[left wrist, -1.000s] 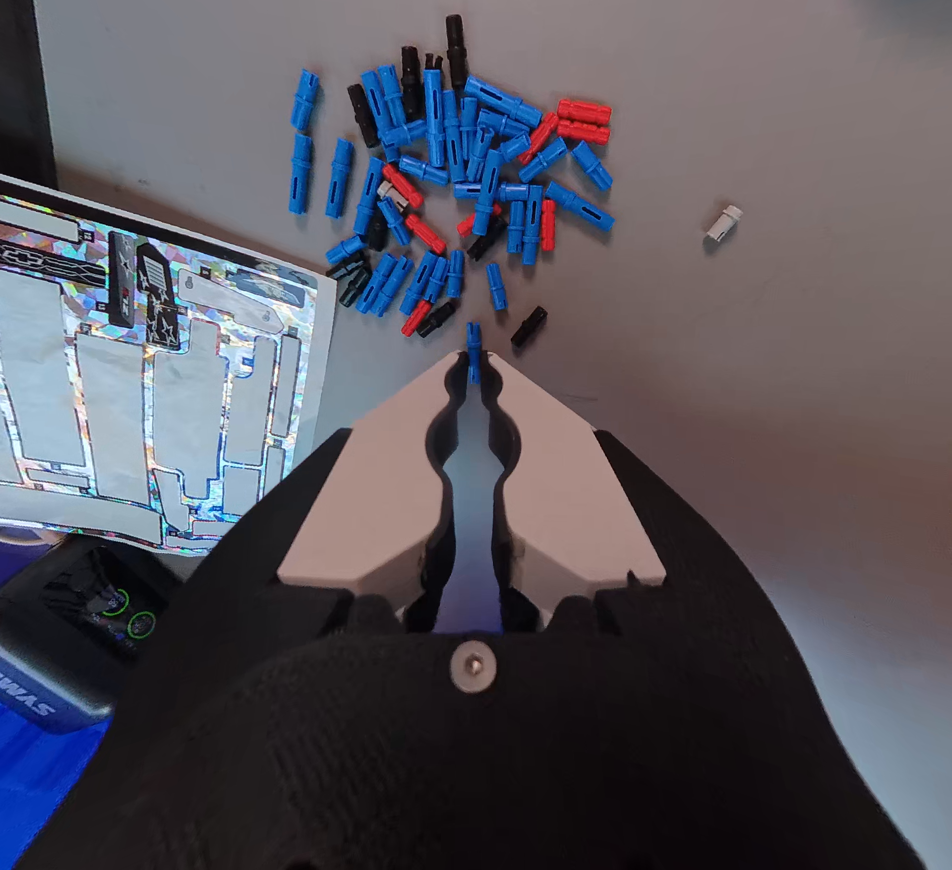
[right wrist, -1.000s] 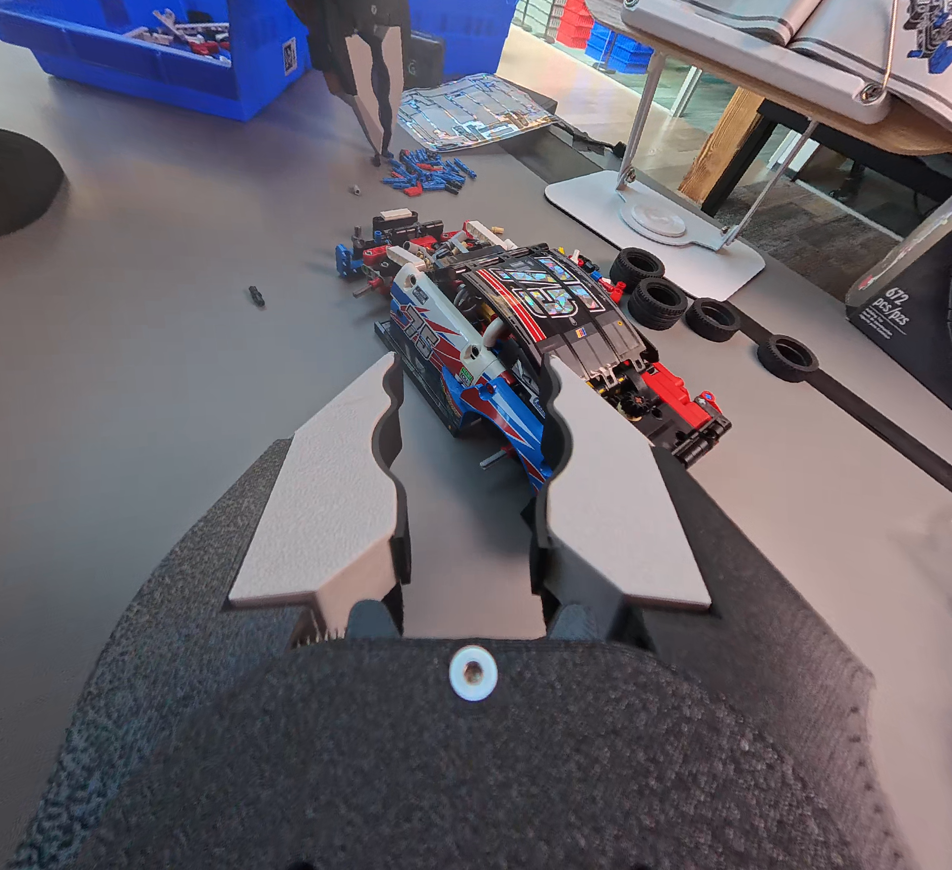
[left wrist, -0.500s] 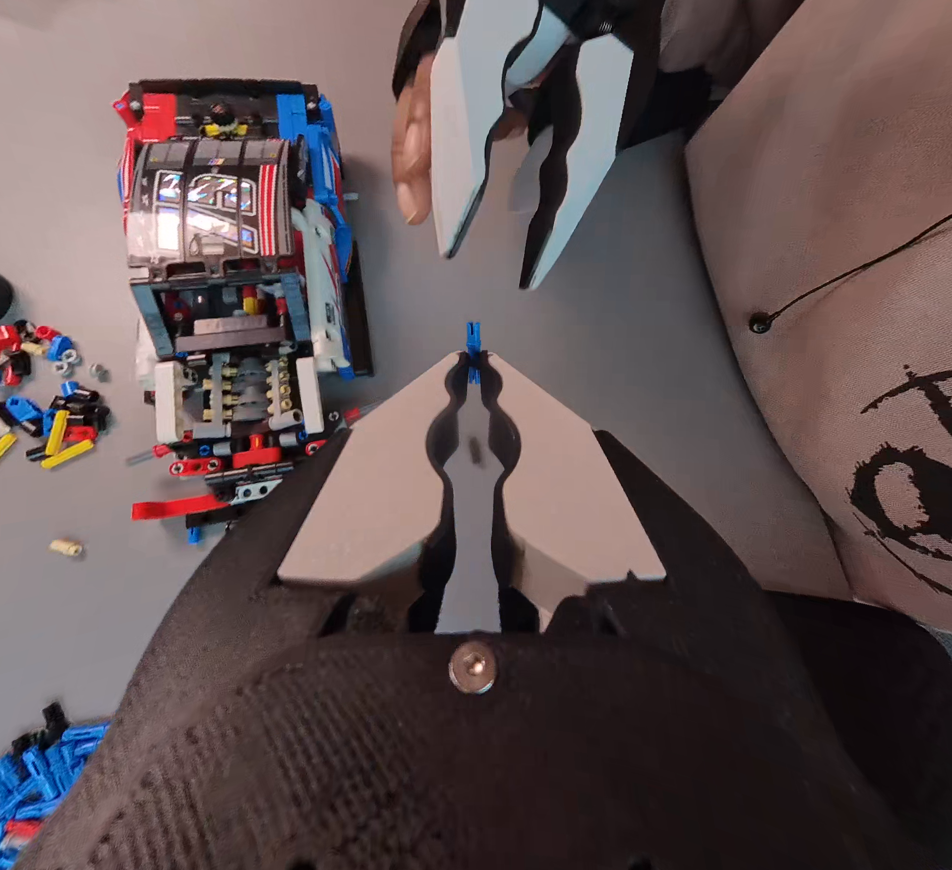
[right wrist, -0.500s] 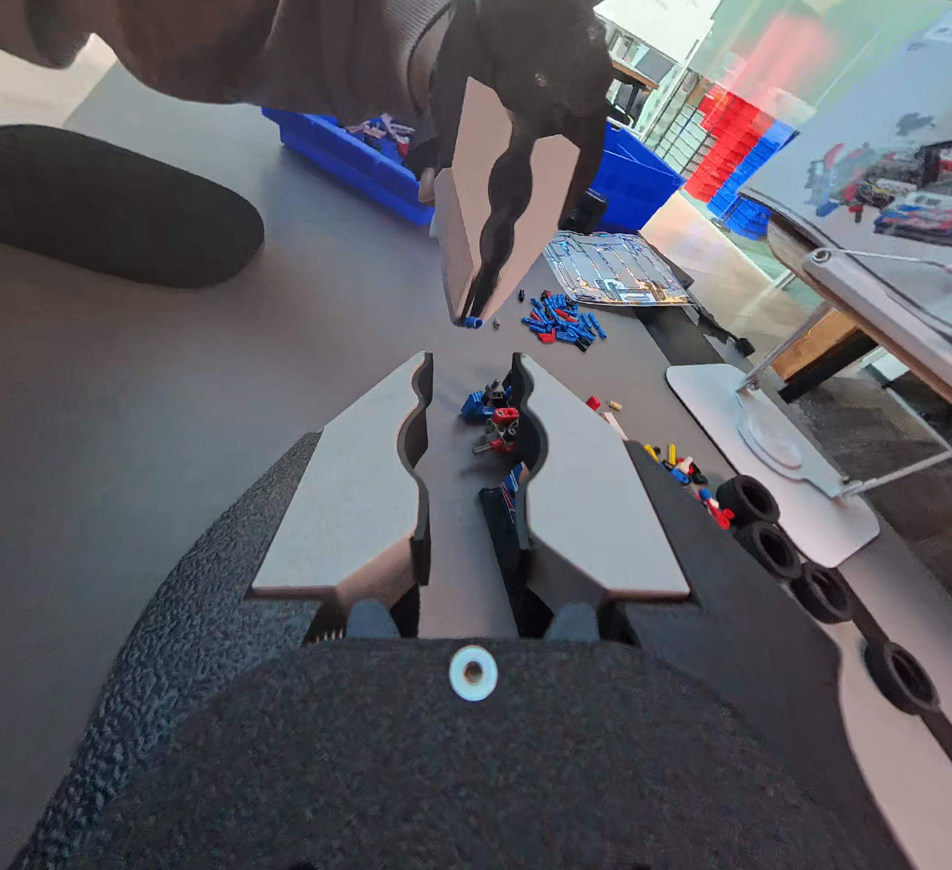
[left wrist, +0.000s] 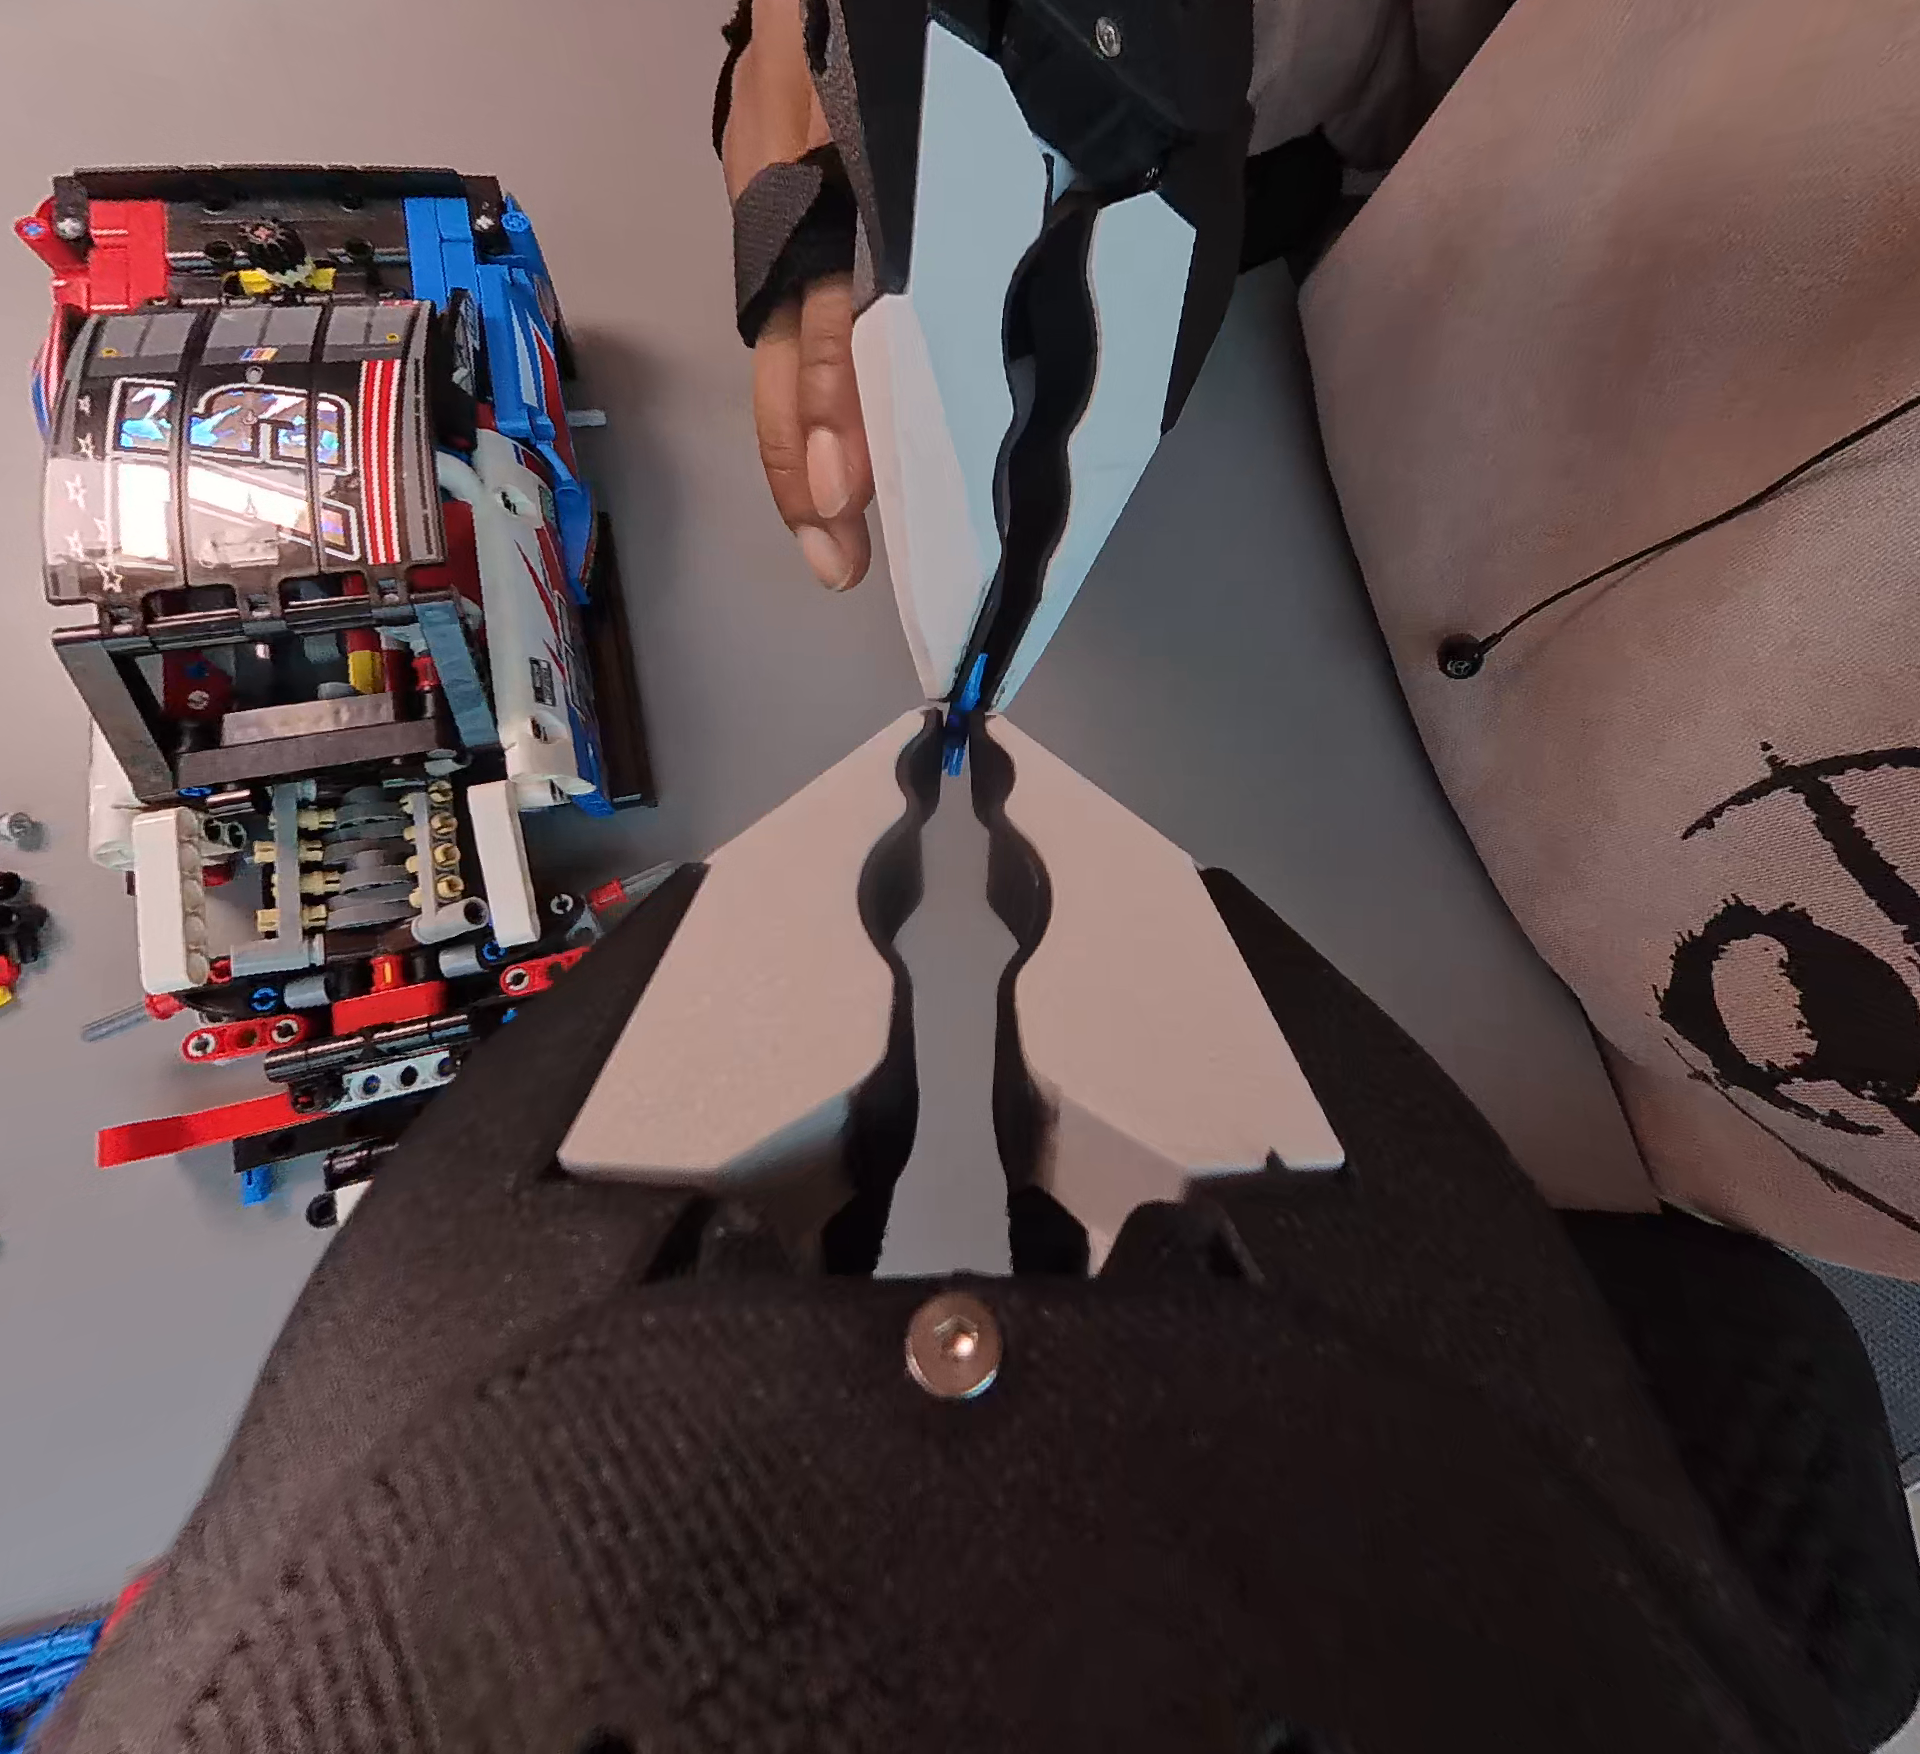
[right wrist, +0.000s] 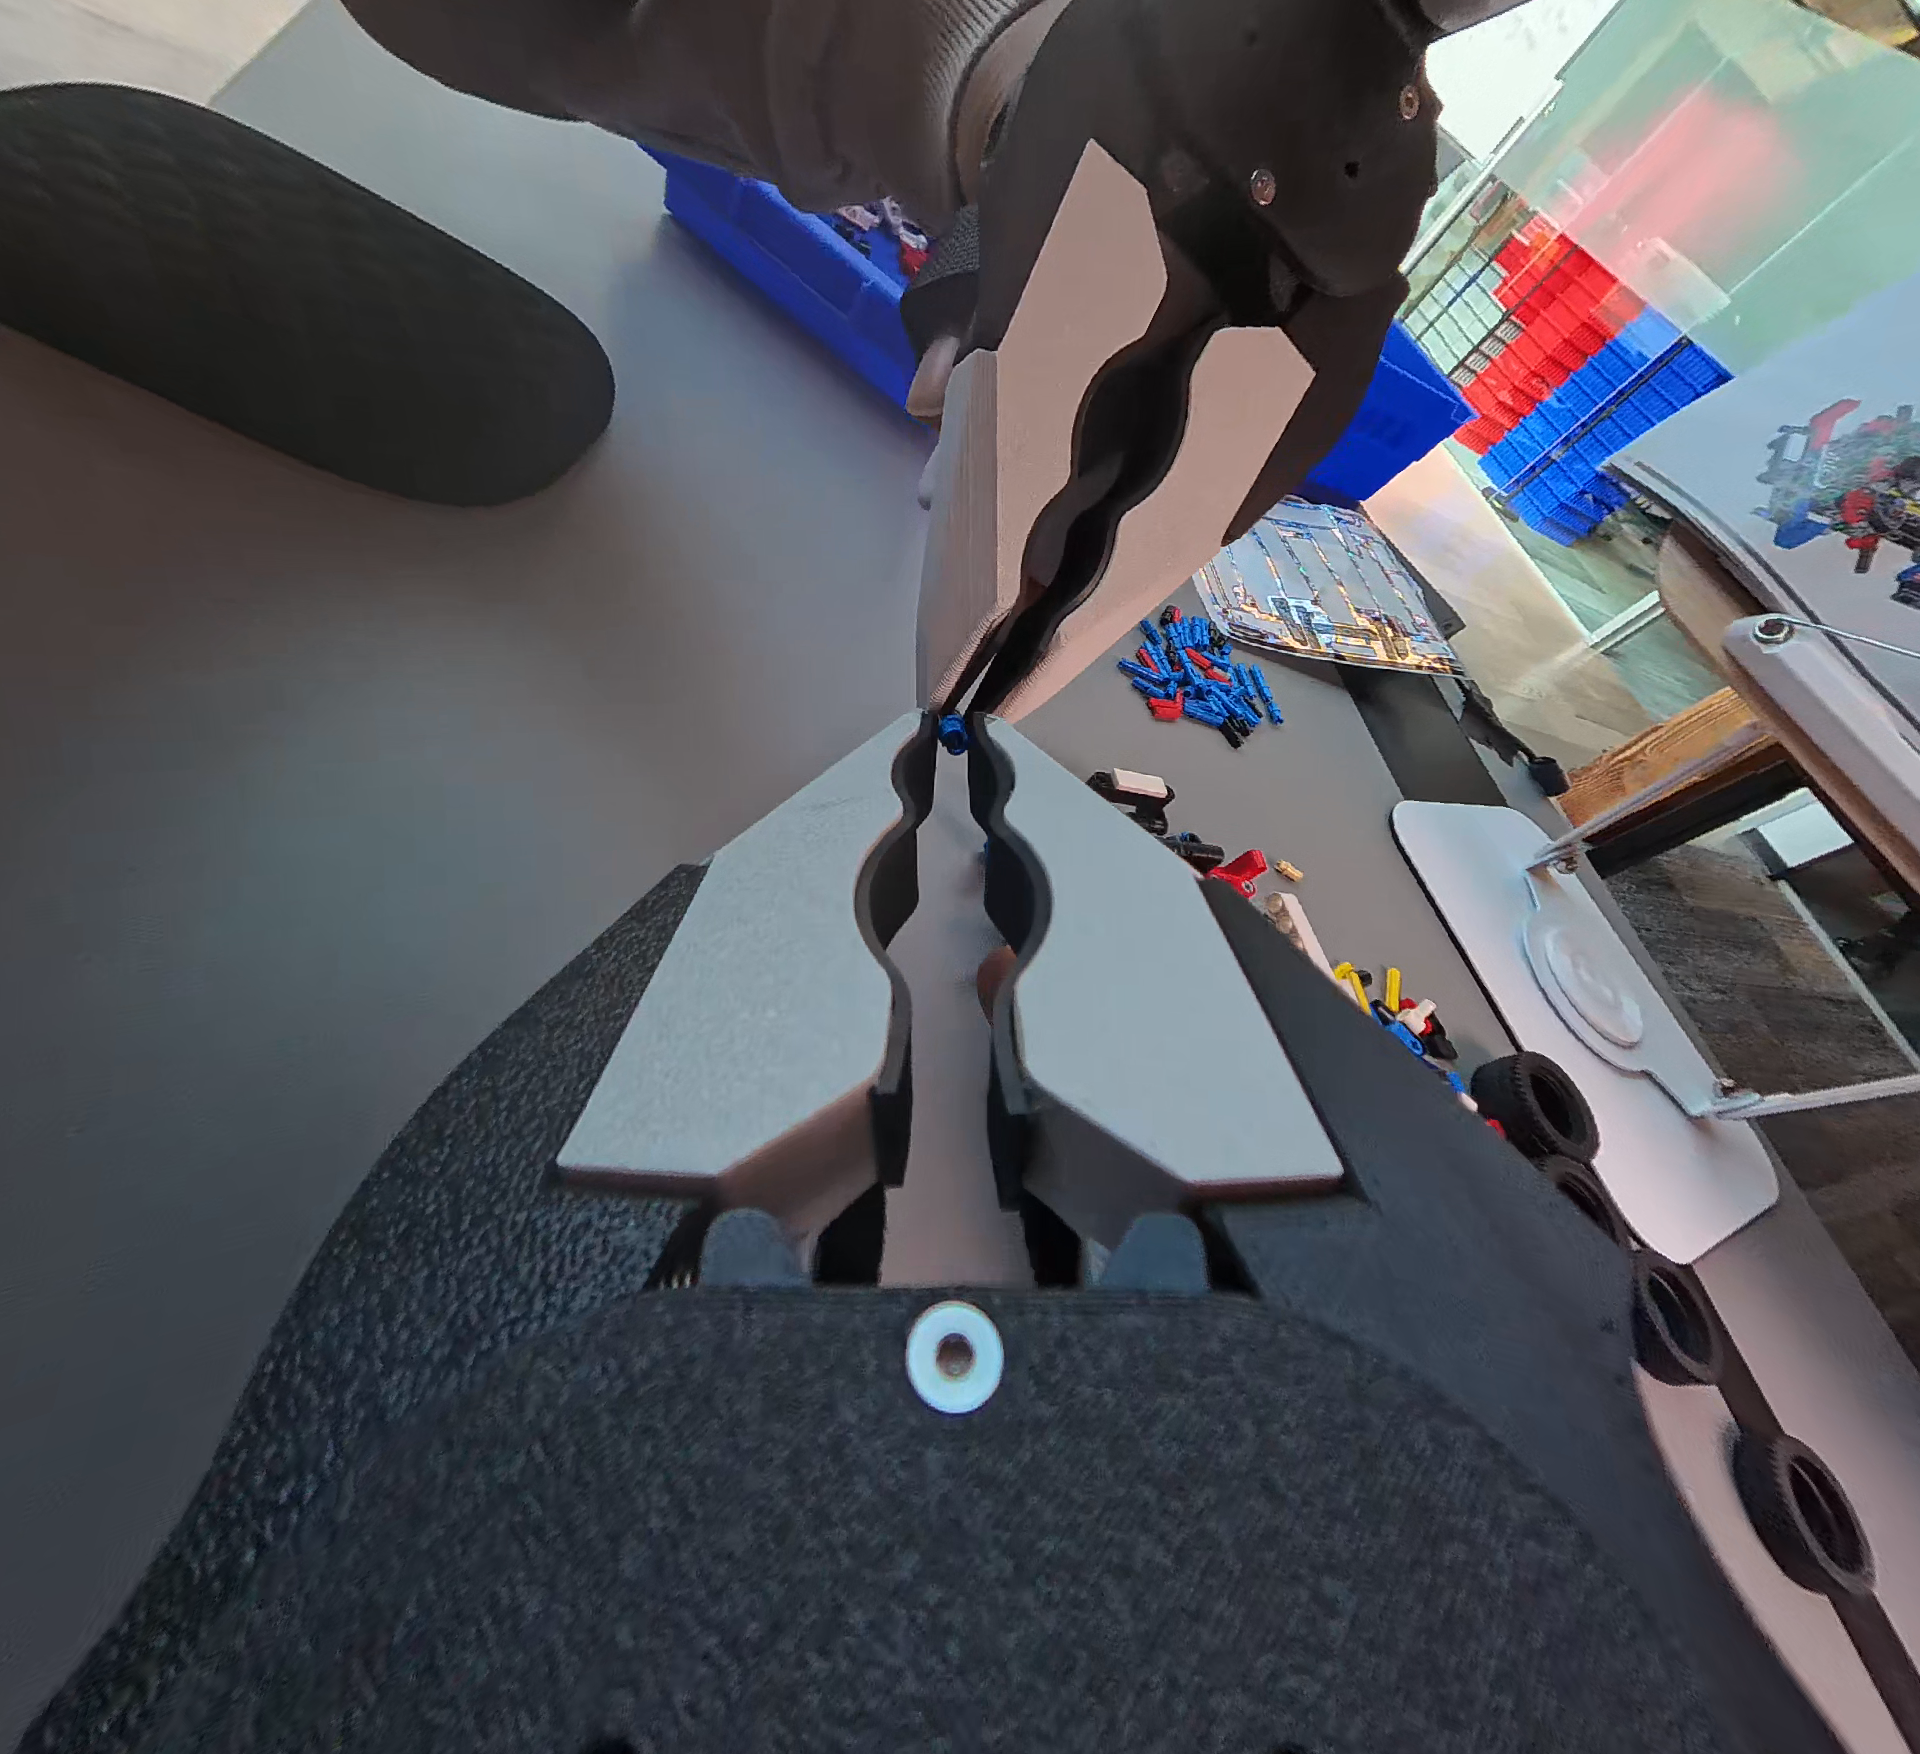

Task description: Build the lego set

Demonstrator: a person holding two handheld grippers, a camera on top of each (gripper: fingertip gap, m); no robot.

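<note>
Most of the blue pin (left wrist: 954,725) is buried between the two sets of fingertips, so its full length cannot be read. The left gripper (left wrist: 954,736) hides the front corner of the lego car (left wrist: 301,624) in the left wrist view, and the right gripper (right wrist: 952,736) covers the car almost wholly in its own view (only slivers show). The loose pin pile (right wrist: 1200,681) is too small to count. The blue bin (right wrist: 790,270) is half hidden behind a sleeve (right wrist: 727,11).
</note>
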